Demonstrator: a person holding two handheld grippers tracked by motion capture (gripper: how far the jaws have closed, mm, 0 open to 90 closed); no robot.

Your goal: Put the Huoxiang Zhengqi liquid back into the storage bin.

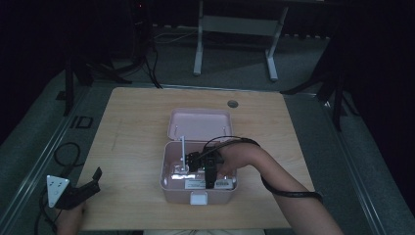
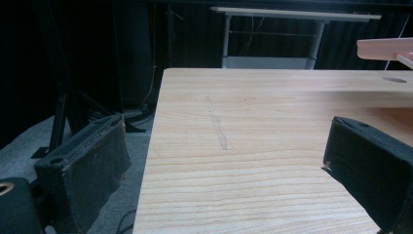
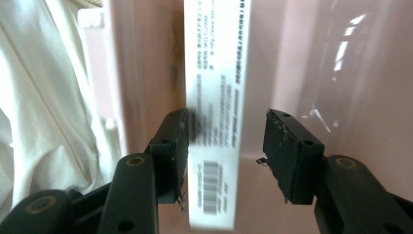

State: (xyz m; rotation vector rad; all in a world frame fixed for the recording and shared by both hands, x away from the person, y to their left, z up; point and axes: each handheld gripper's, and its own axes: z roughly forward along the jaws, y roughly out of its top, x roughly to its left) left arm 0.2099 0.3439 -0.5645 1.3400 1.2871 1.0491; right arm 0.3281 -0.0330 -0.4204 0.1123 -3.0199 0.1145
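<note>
The left gripper (image 1: 93, 178) rests at the near left corner of the wooden table (image 1: 137, 122), held by a hand (image 1: 68, 218). Its grey three-cornered plate (image 1: 56, 188) sits on top, and its tips point toward the box. In the left gripper view its two black jaws stand wide apart with nothing between them. Bare table lies in front of them. Far off to their right, an edge of the pink lid (image 2: 384, 48) peeks in.

To the right of that gripper, well apart from it, sits the pink plastic box (image 1: 169, 188) with its lid (image 1: 199, 123) swung open toward the far side. A white latch (image 1: 198, 198) sticks out of its near wall.

The right gripper (image 1: 209, 171) reaches down into the box from the right, and a black cable (image 1: 288, 193) loops around the person's forearm. Under it, on the box floor, lie white things with labels. A thin white upright piece (image 1: 182, 149) stands just to its left.

In the right gripper view a white carton (image 3: 216, 97) with small print and a barcode stands between the jaws. The jaws are partly open. The left pad (image 3: 173, 146) is touching the carton's edge or just beside it. The right pad (image 3: 287, 146) is a little apart from it, so the carton is not squeezed. The pink box wall is right behind the carton. White cloth (image 3: 48, 97) shows off to the left of the jaws.
</note>
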